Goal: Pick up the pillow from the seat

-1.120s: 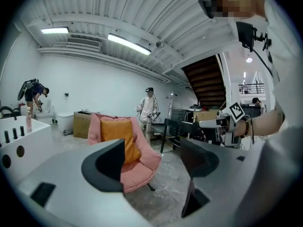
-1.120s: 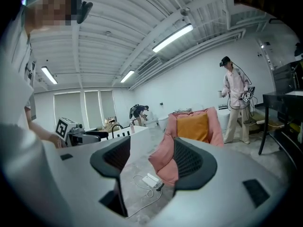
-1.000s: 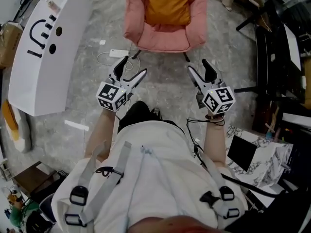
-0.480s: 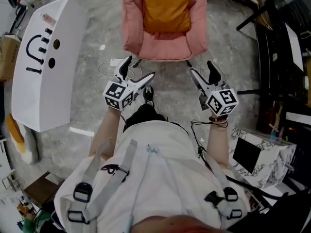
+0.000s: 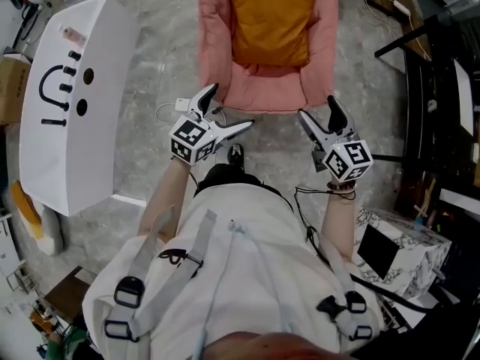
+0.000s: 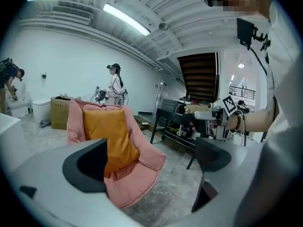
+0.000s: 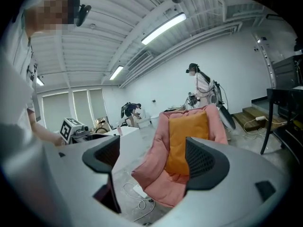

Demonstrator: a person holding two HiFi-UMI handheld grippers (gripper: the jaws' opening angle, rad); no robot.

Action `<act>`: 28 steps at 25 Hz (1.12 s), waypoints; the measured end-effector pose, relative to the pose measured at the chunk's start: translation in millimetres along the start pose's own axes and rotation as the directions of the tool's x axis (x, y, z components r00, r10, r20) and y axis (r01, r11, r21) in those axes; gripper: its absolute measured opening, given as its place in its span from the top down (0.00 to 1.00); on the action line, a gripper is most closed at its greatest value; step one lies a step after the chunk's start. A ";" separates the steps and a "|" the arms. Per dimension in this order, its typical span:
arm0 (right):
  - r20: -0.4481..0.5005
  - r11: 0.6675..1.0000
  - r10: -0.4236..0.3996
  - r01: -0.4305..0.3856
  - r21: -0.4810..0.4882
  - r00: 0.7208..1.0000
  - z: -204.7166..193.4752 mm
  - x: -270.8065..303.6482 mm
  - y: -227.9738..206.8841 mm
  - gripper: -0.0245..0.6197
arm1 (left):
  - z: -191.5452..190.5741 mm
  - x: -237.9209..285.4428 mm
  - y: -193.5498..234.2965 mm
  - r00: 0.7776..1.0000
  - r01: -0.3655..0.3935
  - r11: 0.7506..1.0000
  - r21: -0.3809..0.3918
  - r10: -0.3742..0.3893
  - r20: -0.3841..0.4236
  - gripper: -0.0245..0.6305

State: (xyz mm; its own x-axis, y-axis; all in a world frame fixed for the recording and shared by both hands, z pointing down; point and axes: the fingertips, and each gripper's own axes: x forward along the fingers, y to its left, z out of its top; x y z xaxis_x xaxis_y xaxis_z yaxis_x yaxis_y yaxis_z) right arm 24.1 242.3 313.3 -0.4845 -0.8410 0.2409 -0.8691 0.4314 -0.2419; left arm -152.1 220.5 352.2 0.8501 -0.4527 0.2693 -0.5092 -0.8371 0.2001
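An orange pillow [image 5: 271,17] leans upright against the back of a pink padded chair [image 5: 262,90]. My left gripper [image 5: 227,109] hovers just off the seat's front left corner. My right gripper [image 5: 319,109] hovers off the front right corner. Both sets of jaws are opening, with nothing between them and touching nothing. In the left gripper view the pillow [image 6: 118,136] and chair [image 6: 137,183] lie ahead of the left gripper [image 6: 151,162], partly behind its left pad. In the right gripper view the pillow [image 7: 177,141] shows between the pads of the right gripper [image 7: 151,160], still some way off.
A white cabinet with a drawn face [image 5: 71,103] stands left of the chair. A white power strip with cable [image 5: 184,105] lies on the floor by the chair's left leg. Black desks [image 5: 427,88] and a marbled box [image 5: 390,238] crowd the right. A person [image 6: 115,82] stands far behind.
The person has stepped toward the chair, bringing both grippers up to the seat's front edge. Both pairs of jaws have spread wider.
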 end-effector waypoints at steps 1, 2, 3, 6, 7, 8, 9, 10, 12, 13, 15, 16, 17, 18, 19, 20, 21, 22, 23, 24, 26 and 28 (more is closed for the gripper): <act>-0.005 1.000 0.000 0.000 0.004 1.000 0.3 9.8 0.0 0.32 | 0.8 0.9 10.5 1.000 0.008 1.000 -0.014 -0.008 -0.003 0.11; -0.013 1.000 0.001 0.000 0.007 1.000 0.0 18.6 -0.1 0.32 | 1.4 1.7 20.2 1.000 0.013 1.000 -0.028 -0.013 -0.002 0.11; -0.021 1.000 0.001 -0.001 0.011 1.000 -0.3 25.7 -1.5 0.32 | 2.1 3.1 28.5 1.000 0.014 0.999 -0.038 -0.014 -0.001 0.11; -0.013 0.999 -0.013 0.014 0.046 1.000 2.3 35.6 -16.1 0.32 | 5.1 16.8 46.2 1.000 0.024 0.998 -0.050 -0.025 -0.014 0.10; -0.002 0.998 -0.022 0.022 0.061 1.000 4.6 37.2 -22.2 0.32 | 6.1 22.7 50.8 0.999 0.032 0.998 -0.056 -0.034 -0.022 0.10; 0.007 0.997 -0.029 0.029 0.072 1.000 6.5 39.0 -27.1 0.32 | 6.9 27.5 55.2 0.999 0.041 0.997 -0.066 -0.043 -0.029 0.10; 0.009 0.996 -0.035 0.034 0.078 0.999 7.2 41.3 -30.0 0.32 | 7.2 30.4 59.6 0.998 0.048 0.996 -0.080 -0.051 -0.035 0.09; 0.007 0.996 -0.039 0.038 0.080 0.999 6.5 44.1 -31.2 0.32 | 7.0 31.4 64.1 0.998 0.053 0.994 -0.094 -0.057 -0.040 0.09; -0.004 0.995 -0.045 0.045 0.086 0.999 3.8 50.0 -32.3 0.32 | 6.0 31.1 74.1 0.997 0.054 0.992 -0.110 -0.060 -0.053 0.09; -0.009 0.995 -0.048 0.049 0.090 0.999 3.3 53.0 -34.2 0.32 | 5.9 31.8 79.2 0.997 0.049 0.992 -0.114 -0.056 -0.060 0.09; -0.011 0.994 -0.051 0.052 0.100 0.999 4.8 57.9 -42.7 0.32 | 6.4 37.5 86.7 0.997 0.037 0.991 -0.127 -0.046 -0.069 0.09; -0.009 0.993 -0.050 0.051 0.104 0.999 5.8 59.6 -49.3 0.32 | 6.6 42.8 88.8 0.997 0.032 0.990 -0.138 -0.042 -0.070 0.09; -0.007 0.993 -0.049 0.050 0.107 0.999 6.4 60.6 -56.9 0.32 | 6.7 49.4 90.1 0.997 0.028 0.989 -0.148 -0.039 -0.069 0.09; -0.006 0.993 -0.048 0.049 0.110 0.999 6.4 61.3 -65.2 0.32 | 6.8 56.8 91.3 0.997 0.024 0.987 -0.157 -0.036 -0.068 0.09; -0.007 0.993 -0.047 0.048 0.111 0.999 6.4 62.4 -73.5 0.32 | 7.3 64.3 93.1 0.997 0.021 0.986 -0.164 -0.033 -0.067 0.09; -0.010 0.993 -0.045 0.046 0.111 0.999 6.4 64.8 -81.4 0.32 | 8.3 71.4 95.7 0.997 0.018 0.986 -0.168 -0.030 -0.067 0.09; -0.016 0.993 -0.041 0.042 0.110 0.999 6.3 68.8 -88.7 0.32 | 9.1 77.4 98.9 0.997 0.013 0.985 -0.170 -0.025 -0.069 0.09; -0.026 0.993 -0.033 0.036 0.109 0.999 5.7 74.4 -95.3 0.32 | 9.0 82.5 102.3 0.997 0.008 0.985 -0.170 -0.021 -0.076 0.09; -0.038 0.994 -0.025 0.029 0.108 0.999 4.9 81.1 -101.7 0.32 | 8.0 87.4 105.8 0.996 0.003 0.986 -0.167 -0.017 -0.087 0.09; -0.051 0.994 -0.017 0.023 0.105 0.999 4.7 88.7 -108.6 0.32 | 7.0 92.9 109.9 0.995 -0.001 0.987 -0.163 -0.016 -0.100 0.09; -0.067 0.995 -0.007 0.013 0.099 0.998 8.5 104.9 -124.6 0.32 | 9.0 106.0 120.9 0.993 -0.007 0.986 -0.167 -0.013 -0.114 0.09; -0.076 0.995 0.000 0.008 0.097 0.997 15.0 121.0 -141.3 0.32 | 15.3 119.1 135.3 0.994 -0.018 0.982 -0.186 -0.003 -0.111 0.09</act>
State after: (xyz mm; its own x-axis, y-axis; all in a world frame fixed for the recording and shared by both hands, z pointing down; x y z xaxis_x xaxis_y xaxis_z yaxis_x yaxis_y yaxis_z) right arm 89.8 74.7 362.5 -0.4905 -0.8139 0.3115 -0.8590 0.3912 -0.3304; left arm -117.7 48.6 396.9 0.8314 -0.4128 0.3719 -0.5402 -0.7571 0.3674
